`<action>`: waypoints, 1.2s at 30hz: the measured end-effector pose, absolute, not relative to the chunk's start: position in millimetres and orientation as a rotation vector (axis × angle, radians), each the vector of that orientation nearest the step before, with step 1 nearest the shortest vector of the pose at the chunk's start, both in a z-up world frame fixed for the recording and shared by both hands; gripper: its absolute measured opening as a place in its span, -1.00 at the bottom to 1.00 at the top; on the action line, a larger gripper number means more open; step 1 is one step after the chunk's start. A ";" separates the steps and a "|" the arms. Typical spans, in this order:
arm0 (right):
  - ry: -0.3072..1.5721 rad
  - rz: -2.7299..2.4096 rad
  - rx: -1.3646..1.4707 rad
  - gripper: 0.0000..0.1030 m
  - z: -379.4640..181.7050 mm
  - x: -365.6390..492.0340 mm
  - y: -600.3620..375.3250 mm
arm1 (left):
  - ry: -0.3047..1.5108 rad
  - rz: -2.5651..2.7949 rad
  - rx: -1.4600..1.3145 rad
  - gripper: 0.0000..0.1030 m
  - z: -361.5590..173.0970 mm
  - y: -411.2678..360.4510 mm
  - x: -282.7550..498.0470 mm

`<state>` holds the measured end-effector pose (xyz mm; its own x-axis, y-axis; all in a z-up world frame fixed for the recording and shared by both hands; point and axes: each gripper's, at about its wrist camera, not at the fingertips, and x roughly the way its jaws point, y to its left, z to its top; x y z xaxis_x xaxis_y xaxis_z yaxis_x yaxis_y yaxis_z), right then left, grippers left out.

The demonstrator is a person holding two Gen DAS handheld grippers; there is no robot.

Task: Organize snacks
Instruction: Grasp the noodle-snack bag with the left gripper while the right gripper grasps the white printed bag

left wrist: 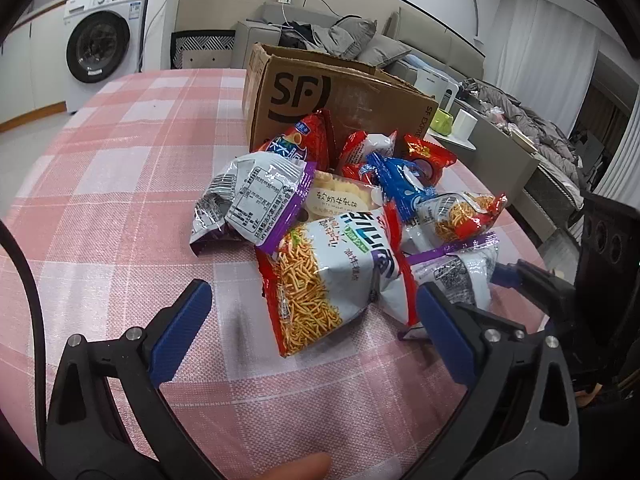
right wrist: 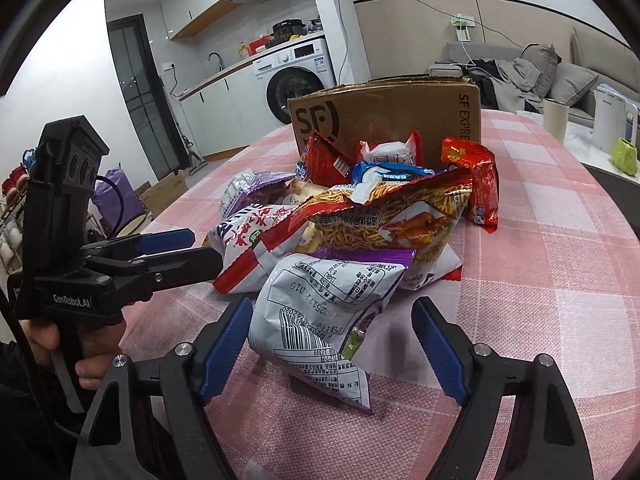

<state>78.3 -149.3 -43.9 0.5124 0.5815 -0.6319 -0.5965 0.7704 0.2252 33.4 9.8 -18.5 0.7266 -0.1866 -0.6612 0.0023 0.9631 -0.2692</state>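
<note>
Now, left tool [left wrist: 308, 332] wide, empty, noodle-stick bag [left wrist: 320, 280] just ahead on table [left wrist: 120, 200]. Right tool [right wrist: 332, 344] partly open, straddling purple-trimmed bag [right wrist: 320, 312], not pinching; long axis points away toward SF box [right wrist: 384, 120].

Both tools — left [left wrist: 308, 320], right [right wrist: 332, 340] — jaws apart

1. One brown cardboard box [left wrist: 344, 100] with a black SF logo.
2. Two grey-and-purple foil snack bags [left wrist: 252, 204] showing, barcodes up.
3. One blue-and-white wrapped packet [left wrist: 400, 184].
4. Two handheld black grippers with blue pads [right wrist: 336, 344].
5. One pink checked tablecloth [left wrist: 120, 160].
</note>
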 end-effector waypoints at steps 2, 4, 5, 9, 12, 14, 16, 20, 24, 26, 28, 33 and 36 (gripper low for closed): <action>0.762 0.719 -0.012 0.57 -45.2 79.5 -149.9 | 0.749 -0.121 -0.262 0.74 -18.4 9.3 34.1; 0.774 0.725 0.002 0.54 -46.2 81.0 -151.1 | 0.755 -0.134 -0.248 0.72 -19.0 5.7 35.4; 0.780 0.730 0.011 0.51 -46.7 81.8 -151.2 | 0.759 -0.139 -0.242 0.72 -19.6 3.8 36.3; 0.776 0.754 0.000 0.35 -45.8 77.7 -148.6 | 0.775 -0.162 -0.233 0.72 -22.0 -2.6 41.5; 0.776 0.774 -0.025 0.19 -46.4 75.4 -143.0 | 0.783 -0.169 -0.228 0.72 -22.4 -6.0 47.3; 0.767 0.786 -0.033 0.08 -45.4 73.2 -141.3 | 0.785 -0.175 -0.221 0.72 -22.0 -8.6 52.6; 0.760 0.787 -0.044 0.04 -45.2 72.0 -139.9 | 0.789 -0.184 -0.224 0.72 -21.7 -10.0 56.3; 0.749 0.784 -0.049 0.00 -44.7 71.0 -141.1 | 0.762 -0.196 -0.207 0.42 -20.0 -13.4 56.2; 0.751 0.781 -0.040 -0.02 -44.3 71.9 -143.7 | 0.747 -0.197 -0.199 0.25 -20.1 -12.8 53.7; 0.748 0.781 -0.045 -0.02 -44.3 71.7 -143.2 | 0.739 -0.202 -0.203 0.12 -19.6 -12.0 51.2; 0.741 0.780 -0.046 -0.03 -43.2 70.9 -143.8 | 0.735 -0.209 -0.200 0.07 -19.3 -11.3 49.4; 0.728 0.775 -0.034 -0.04 -40.8 71.5 -146.8 | 0.722 -0.229 -0.195 0.00 -18.2 -11.5 41.4; 0.714 0.776 -0.029 -0.05 -38.8 70.3 -148.5 | 0.713 -0.236 -0.190 -0.02 -15.8 -11.8 38.2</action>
<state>70.3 -148.5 -38.8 0.4939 0.6302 -0.5991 -0.6490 0.7257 0.2283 38.2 -11.8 -15.8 0.7320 -0.2773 -0.6223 0.1487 0.9564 -0.2514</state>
